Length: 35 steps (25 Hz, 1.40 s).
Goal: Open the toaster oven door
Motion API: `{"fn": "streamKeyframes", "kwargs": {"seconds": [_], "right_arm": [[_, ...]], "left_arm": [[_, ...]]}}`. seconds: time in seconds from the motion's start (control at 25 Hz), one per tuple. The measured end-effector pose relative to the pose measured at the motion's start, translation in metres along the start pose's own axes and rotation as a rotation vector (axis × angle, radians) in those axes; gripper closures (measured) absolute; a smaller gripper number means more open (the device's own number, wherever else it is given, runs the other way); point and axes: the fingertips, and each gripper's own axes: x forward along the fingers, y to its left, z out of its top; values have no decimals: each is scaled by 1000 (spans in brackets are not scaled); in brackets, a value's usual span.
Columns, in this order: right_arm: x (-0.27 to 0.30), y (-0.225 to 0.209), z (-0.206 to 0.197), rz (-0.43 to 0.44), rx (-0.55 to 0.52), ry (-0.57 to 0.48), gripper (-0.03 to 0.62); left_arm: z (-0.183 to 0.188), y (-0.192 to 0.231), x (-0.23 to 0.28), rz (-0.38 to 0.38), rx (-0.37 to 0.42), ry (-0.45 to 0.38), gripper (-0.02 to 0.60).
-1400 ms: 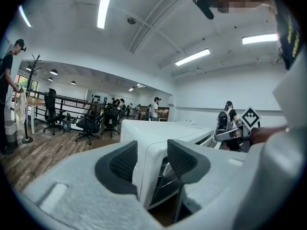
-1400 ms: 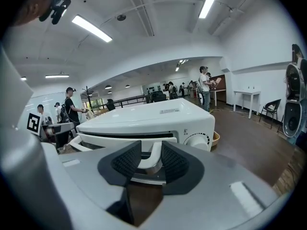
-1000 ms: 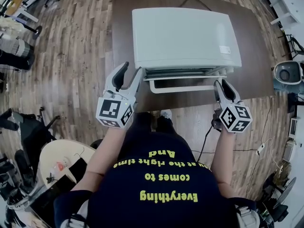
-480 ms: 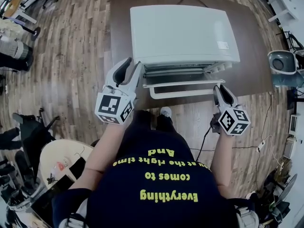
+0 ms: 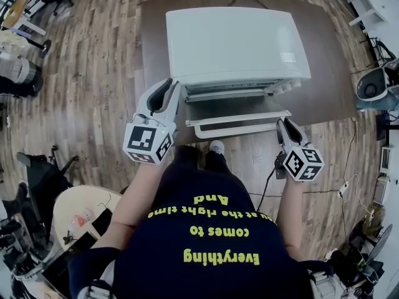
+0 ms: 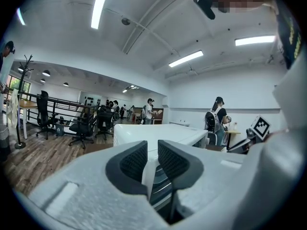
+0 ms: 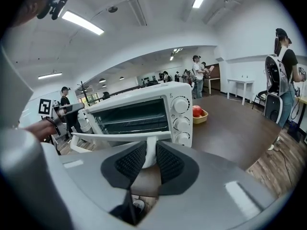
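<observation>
A white toaster oven (image 5: 234,42) stands on a dark brown table (image 5: 330,86). Its glass door (image 5: 234,108) hangs partly open, tipped down toward me, and the rack inside shows in the right gripper view. My right gripper (image 5: 282,124) (image 7: 149,157) is shut on the right end of the white door handle (image 5: 237,128) (image 7: 120,137); its jaws have just been closing on it. My left gripper (image 5: 169,92) (image 6: 152,157) is at the oven's left front corner. Its jaws have just been closing, and the white corner edge fills the narrow gap between the pads.
Three knobs (image 7: 180,104) line the oven's right front. A small yellow bowl with red fruit (image 7: 197,113) sits on the table behind the oven. A cable (image 5: 268,192) runs over the wooden floor, with a grey bin (image 5: 377,86) at the right. Office chairs (image 6: 81,126) and people (image 6: 218,121) are farther back.
The door has swung further down and toward me, and the right gripper has come toward me and lower with the handle. The left gripper's jaws have narrowed at the oven's corner.
</observation>
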Motion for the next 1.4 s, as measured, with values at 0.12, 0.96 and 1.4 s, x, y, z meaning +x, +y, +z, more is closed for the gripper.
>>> {"fn": "streamKeyframes", "kwargs": {"seconds": [0.12,0.96,1.4], "right_arm": [[-2,0,-10,0,2,19,508],[-13,-1,-64,-43,-18,104,511],[-9,-11,-102,-59,-9,193,510]], "left_arm": [[-1,0,2,0,4,3,526],[8,-20,8,-81,53,-31,581],[6,-22,13,-88,57,-25,581]]}}
